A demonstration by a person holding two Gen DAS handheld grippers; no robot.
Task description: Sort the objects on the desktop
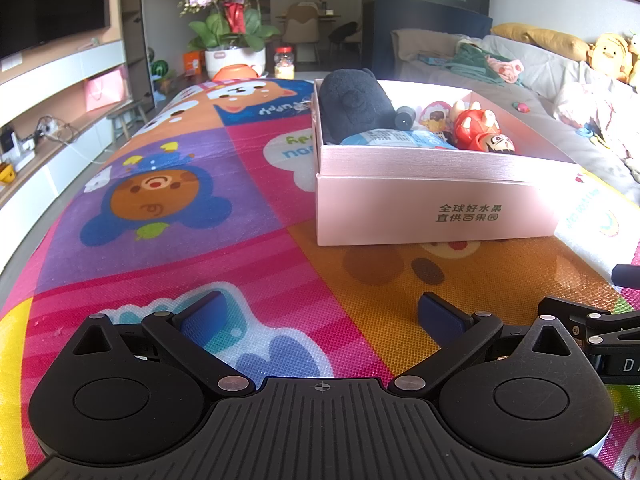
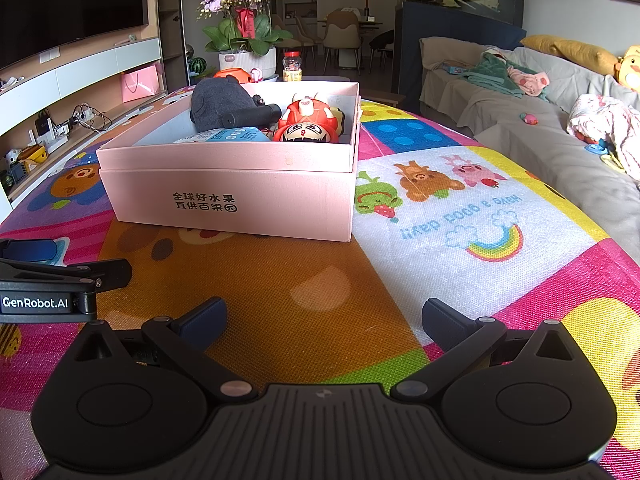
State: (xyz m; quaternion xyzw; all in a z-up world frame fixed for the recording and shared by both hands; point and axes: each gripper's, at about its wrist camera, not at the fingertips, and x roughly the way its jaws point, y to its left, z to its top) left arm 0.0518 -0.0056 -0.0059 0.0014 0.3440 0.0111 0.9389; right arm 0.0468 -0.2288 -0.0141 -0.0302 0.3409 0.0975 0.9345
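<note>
- At twelve o'clock on the play mat (image 2: 320,300): pink box (image 2: 240,196), already loaded with black plush (image 2: 216,106), red figure (image 2: 306,122), blue packet (image 2: 224,135), likely sorted.
- Low over the mat, side by side: left gripper (image 1: 320,316) and right gripper (image 2: 324,318), both spread wide, empty, seemingly finished.

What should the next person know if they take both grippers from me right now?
Left gripper: open, empty, low over the mat.
Right gripper: open, empty, low beside the left one.
Pink box stands on the mat ahead of both. In it: dark plush toy, black cylinder, red figure, blue packet.
Done: those things are boxed.
Left: no loose items show on the mat in either view; check outside the views before stopping.
</note>
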